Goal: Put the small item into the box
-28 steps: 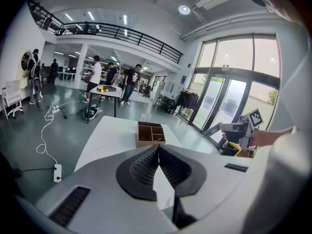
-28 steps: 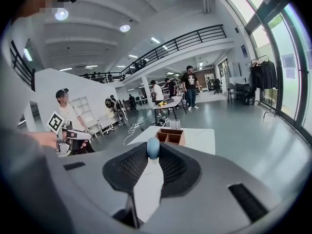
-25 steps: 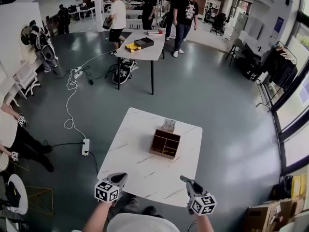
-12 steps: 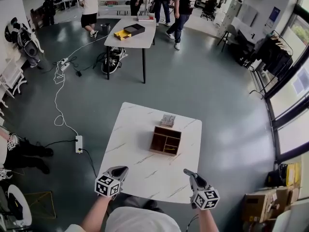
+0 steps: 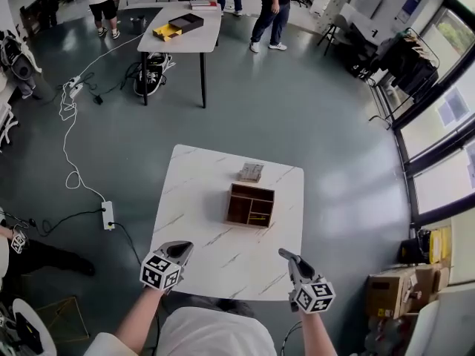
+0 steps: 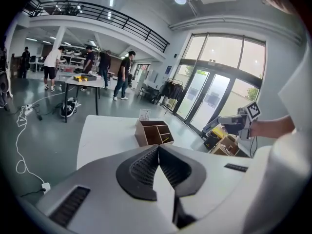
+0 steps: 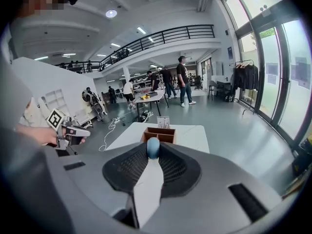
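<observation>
From the head view, my left gripper [image 5: 182, 249] and right gripper [image 5: 286, 254] hang over the near end of the white table [image 5: 200, 191]. The brown box [image 5: 251, 205] sits near the middle, well apart from both. I think I must reach a long way forward with the right one, slowly. The small item is too little to see here.

In the left gripper view, my left jaws are pressed together with nothing in them. The box is far ahead, open on top, with little rooms inside. This gripper has no job now, so it should stay out of the way.

In the right gripper view, my right jaws are pinching the small item [image 7: 153, 147] right at their tips. The box is straight ahead, past it. I should go over one open room, come down low, and only then let go, because round things may roll or bounce out. The item is blue, smooth and round, like a tiny ball.
</observation>
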Demonstrator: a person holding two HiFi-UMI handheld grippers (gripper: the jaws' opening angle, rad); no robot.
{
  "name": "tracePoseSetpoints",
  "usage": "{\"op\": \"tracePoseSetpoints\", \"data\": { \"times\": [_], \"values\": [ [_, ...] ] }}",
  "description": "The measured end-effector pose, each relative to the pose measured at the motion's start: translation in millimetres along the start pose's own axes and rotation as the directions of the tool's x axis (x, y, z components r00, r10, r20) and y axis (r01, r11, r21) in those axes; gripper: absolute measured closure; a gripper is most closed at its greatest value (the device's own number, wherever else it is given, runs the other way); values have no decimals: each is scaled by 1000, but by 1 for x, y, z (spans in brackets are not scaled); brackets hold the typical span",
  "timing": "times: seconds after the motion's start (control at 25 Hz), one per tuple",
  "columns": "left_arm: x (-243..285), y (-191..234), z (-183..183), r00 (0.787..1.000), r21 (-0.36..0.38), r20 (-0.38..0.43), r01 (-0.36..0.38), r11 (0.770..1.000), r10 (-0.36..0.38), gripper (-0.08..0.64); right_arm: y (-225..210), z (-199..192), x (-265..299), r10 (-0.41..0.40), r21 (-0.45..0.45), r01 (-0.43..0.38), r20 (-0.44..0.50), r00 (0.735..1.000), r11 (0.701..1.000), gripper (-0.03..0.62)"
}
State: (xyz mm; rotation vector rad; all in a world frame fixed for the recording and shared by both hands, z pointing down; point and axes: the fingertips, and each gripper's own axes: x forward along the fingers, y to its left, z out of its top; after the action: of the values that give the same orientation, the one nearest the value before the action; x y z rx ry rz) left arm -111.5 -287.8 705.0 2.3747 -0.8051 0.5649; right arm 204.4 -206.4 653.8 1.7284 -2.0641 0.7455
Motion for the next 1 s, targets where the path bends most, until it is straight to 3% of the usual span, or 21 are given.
{"op": "tracePoseSetpoints", "data": {
  "times": [0.52,1.0],
  "values": [
    [32,-6,-2,998,-10,-16,54,998,-54,545,2,-4,35,-2,-4,2,-46,999,1000,512],
    [59,-16,1,1000,-71,-10,-14,997,14,545,-27,-12,110,83,-42,-89,-121,989,995,512]
  ]
}}
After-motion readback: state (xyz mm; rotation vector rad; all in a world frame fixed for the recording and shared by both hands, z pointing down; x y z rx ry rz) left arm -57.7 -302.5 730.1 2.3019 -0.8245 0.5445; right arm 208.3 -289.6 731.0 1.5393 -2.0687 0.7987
